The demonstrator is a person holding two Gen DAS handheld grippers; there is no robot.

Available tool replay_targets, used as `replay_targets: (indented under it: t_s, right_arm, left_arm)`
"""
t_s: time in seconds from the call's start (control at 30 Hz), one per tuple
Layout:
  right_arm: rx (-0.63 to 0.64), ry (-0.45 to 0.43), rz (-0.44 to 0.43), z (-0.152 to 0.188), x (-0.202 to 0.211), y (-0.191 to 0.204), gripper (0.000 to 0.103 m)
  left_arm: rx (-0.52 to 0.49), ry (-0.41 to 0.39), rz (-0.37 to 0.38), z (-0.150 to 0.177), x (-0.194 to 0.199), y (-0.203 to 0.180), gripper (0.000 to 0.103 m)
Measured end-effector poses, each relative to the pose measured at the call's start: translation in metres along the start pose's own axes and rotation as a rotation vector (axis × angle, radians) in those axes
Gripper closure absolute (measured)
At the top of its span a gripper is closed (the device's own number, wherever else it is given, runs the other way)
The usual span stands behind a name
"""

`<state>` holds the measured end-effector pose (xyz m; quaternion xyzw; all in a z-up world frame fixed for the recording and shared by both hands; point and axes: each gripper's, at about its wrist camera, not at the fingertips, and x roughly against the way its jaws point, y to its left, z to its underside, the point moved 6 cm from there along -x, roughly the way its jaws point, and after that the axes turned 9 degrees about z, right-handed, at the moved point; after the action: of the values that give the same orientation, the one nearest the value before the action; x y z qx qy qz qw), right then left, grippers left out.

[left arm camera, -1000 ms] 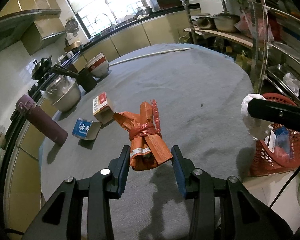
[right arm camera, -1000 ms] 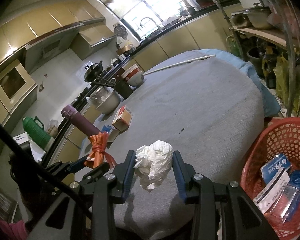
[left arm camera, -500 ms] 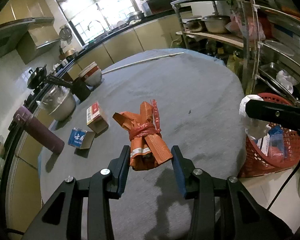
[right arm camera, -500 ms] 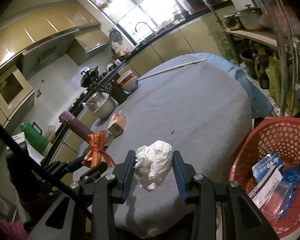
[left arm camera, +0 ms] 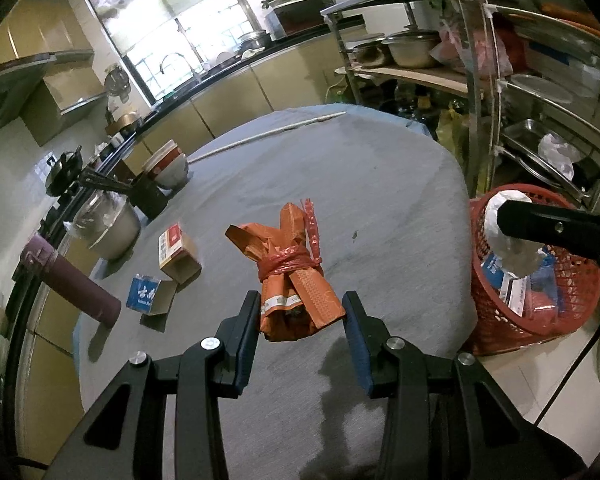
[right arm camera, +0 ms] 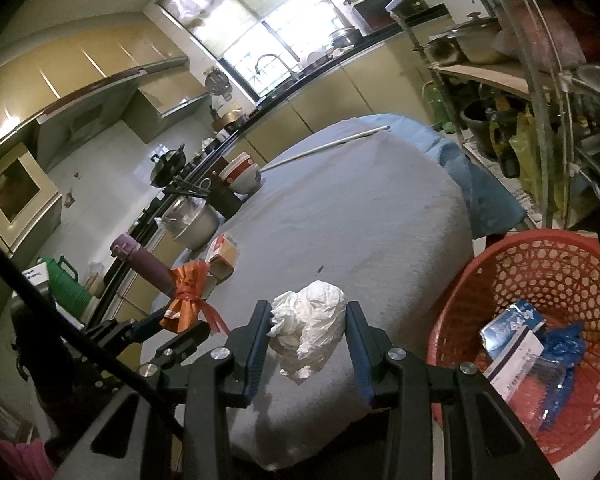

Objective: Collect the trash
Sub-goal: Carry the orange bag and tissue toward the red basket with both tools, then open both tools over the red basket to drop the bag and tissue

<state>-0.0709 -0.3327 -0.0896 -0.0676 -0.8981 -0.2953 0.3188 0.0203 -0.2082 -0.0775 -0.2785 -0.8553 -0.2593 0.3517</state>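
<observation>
An orange wrapper bundle point(left arm camera: 296, 280) tied with red plastic is held above the grey tablecloth, my left gripper point(left arm camera: 303, 322) shut on its lower end. In the right wrist view the same orange bundle point(right arm camera: 186, 300) shows at the left. A crumpled white tissue wad point(right arm camera: 310, 330) sits between the pads of my right gripper point(right arm camera: 307, 340), which is shut on it near the table's near edge. From the left wrist view the tissue wad point(left arm camera: 508, 236) hangs over the red mesh basket point(left arm camera: 572, 292). The red basket point(right arm camera: 540, 272) on the floor holds blue and white packets.
Two small cartons point(left arm camera: 178, 250) point(left arm camera: 150, 294) lie on the table's left side, beside a purple flask point(left arm camera: 76, 286), a steel pot point(left arm camera: 108, 222) and stacked bowls point(left arm camera: 168, 164). A long white rod point(left arm camera: 268, 134) lies at the far edge. A metal shelf rack point(left arm camera: 532, 92) stands right of the basket.
Both grippers have shifted right toward the basket with their loads still gripped. The basket looms larger in the right wrist view, and the tissue now hangs over its rim.
</observation>
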Motion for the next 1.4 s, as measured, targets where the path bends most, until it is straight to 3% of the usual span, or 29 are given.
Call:
replay_targets:
  t_s: [0.87,1.4]
  right_arm:
    - [-0.081,-0.046,0.085,-0.003,0.026,-0.051,0.062]
    - [-0.150,-0.097,0.163,-0.013,0.057,-0.099,0.062]
  left_arm:
    - [-0.127,-0.040,0.045,-0.018,0.005,-0.047,0.060]
    - [-0.239,-0.074,0.136,-0.042,0.008,-0.105,0.060]
